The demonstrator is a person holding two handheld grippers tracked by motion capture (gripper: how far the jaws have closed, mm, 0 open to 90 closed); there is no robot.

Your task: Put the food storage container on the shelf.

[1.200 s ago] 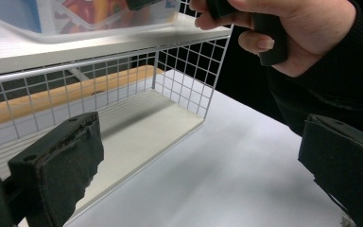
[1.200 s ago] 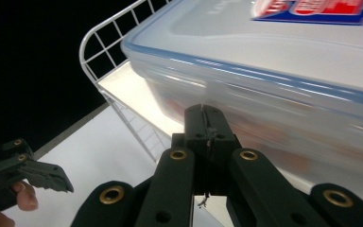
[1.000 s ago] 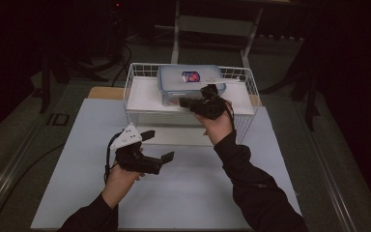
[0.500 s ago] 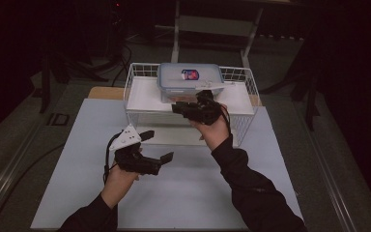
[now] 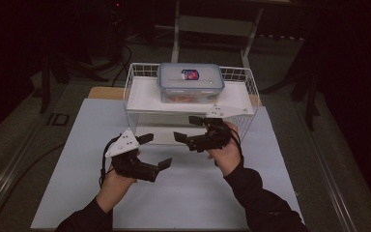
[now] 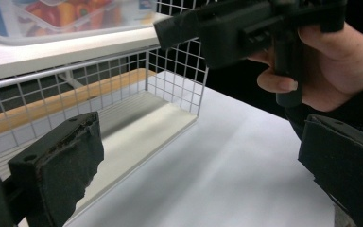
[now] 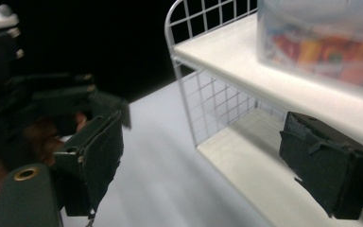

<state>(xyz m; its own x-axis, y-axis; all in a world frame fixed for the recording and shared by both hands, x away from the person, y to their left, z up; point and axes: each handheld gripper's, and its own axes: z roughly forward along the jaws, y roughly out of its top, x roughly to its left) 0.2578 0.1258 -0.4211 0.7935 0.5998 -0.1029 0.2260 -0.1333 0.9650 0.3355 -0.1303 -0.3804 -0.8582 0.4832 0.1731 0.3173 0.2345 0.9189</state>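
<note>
On the wire rack's [image 5: 135, 92] upper shelf: lidded food container [image 5: 191, 82], seemingly already placed. Just in front of rack, right gripper [image 5: 193, 129], jaws wide, empty. Nearer still, left gripper [image 5: 155, 151], likewise agape, holding nothing. Little apparently left.

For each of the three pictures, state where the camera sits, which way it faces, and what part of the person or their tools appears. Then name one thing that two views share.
High view: fixed above the person's side, looking forward and down at the white table; both forearms, left gripper, right gripper.
Left gripper view: rides the left gripper, facing the wire rack; own jaws open, the other hand.
Right gripper view: rides the right gripper, facing the rack; own jaws open.
Shared: the lidded food container on the rack's top shelf.
</note>
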